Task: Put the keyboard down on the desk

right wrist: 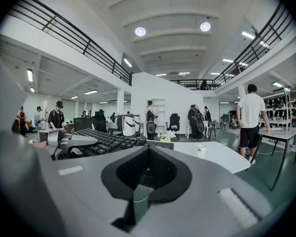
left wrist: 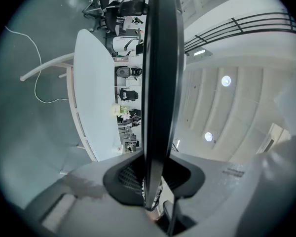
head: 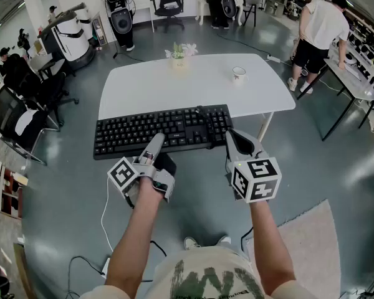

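A black keyboard (head: 162,131) hangs level in the air over the front edge of the white desk (head: 193,83), its near half out over the floor. My left gripper (head: 154,143) is shut on the keyboard's near long edge, left of the middle. In the left gripper view the keyboard (left wrist: 158,83) runs edge-on between the jaws of the left gripper (left wrist: 155,177), apart from the desk (left wrist: 91,98). My right gripper (head: 232,136) stands at the keyboard's near right corner. Its jaws (right wrist: 147,154) are shut with nothing seen between them, tips against the keyboard (right wrist: 101,139).
A white mug (head: 239,73) and a small flower pot (head: 179,55) stand on the desk's far part. A person (head: 321,30) stands at a side table (head: 355,83) on the right. Office chairs (head: 31,86) are at the left, a cable (head: 103,229) and a rug (head: 318,248) on the floor.
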